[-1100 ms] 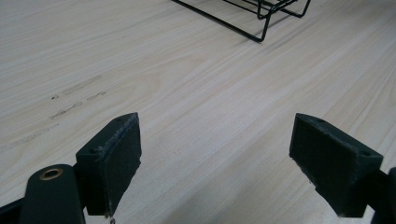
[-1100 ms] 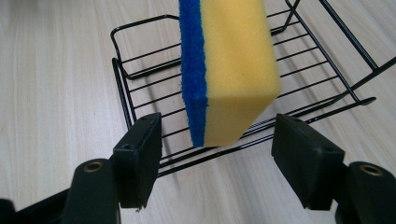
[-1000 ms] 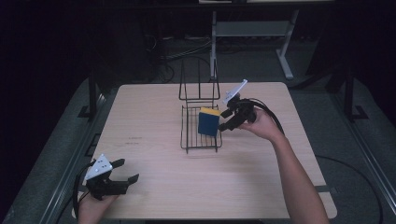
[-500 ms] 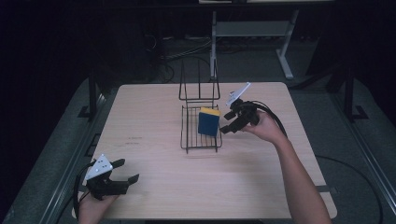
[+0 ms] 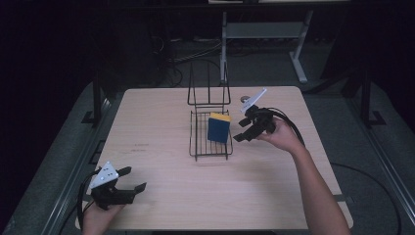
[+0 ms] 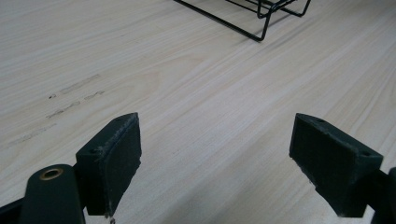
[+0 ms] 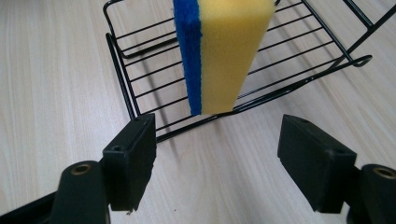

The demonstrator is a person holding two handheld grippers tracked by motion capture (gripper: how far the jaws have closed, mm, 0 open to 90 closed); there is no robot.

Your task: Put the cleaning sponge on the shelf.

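Right gripper (image 5: pixel 243 129) drawn back from sponge (image 5: pixel 219 128), jaws just opening, empty; we see sponge upright in rack (image 5: pixel 210 143); left gripper (image 5: pixel 131 179) released, well apart.

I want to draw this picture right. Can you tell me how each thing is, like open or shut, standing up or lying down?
Sponge: standing on edge in the rack, held by nothing.
Wire rack: resting on the table, back section upright.
Right gripper: jaws open and just been opening, just short of the sponge.
Left gripper: jaws open, nothing between them, low over the table.
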